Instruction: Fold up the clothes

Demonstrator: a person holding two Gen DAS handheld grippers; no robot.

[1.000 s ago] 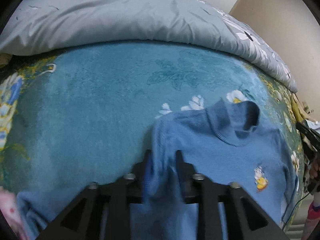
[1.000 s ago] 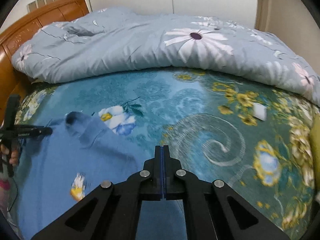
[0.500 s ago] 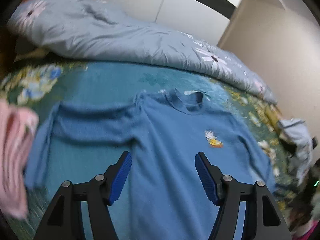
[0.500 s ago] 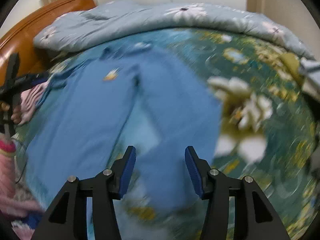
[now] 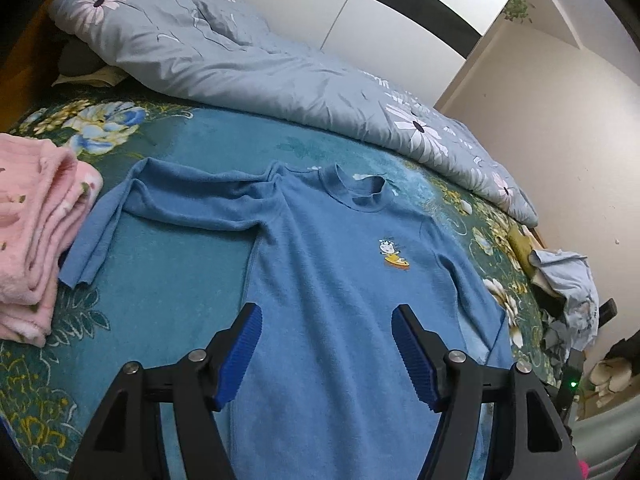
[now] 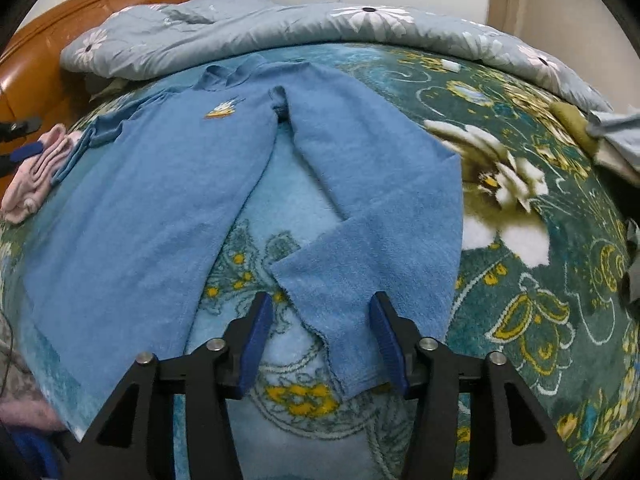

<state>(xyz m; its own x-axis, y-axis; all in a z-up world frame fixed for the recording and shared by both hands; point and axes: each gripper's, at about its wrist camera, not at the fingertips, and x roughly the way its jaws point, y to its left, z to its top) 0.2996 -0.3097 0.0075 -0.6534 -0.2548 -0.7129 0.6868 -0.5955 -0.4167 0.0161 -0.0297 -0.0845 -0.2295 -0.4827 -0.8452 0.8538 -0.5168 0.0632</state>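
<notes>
A blue long-sleeved sweater (image 5: 332,272) with a small cartoon patch (image 5: 394,254) lies flat, front up, on the teal floral blanket (image 5: 168,300). Its left sleeve (image 5: 160,204) bends across and down toward the pink pile. My left gripper (image 5: 327,346) is open and empty above the sweater's lower body. In the right wrist view the sweater (image 6: 160,200) lies spread, and its right sleeve (image 6: 376,208) runs down toward me. My right gripper (image 6: 320,332) is open, with the sleeve's cuff end lying between its jaws, not gripped.
A folded pink garment (image 5: 36,232) lies at the left of the sweater, also in the right wrist view (image 6: 36,172). A grey-blue floral duvet (image 5: 248,76) is bunched along the far side. Crumpled grey clothes (image 5: 568,292) lie at the right edge. A wooden headboard (image 6: 60,36) stands far left.
Both grippers let go of the sweater and opened, then pulled back and up. The sweater now lies spread flat with both sleeves out.
</notes>
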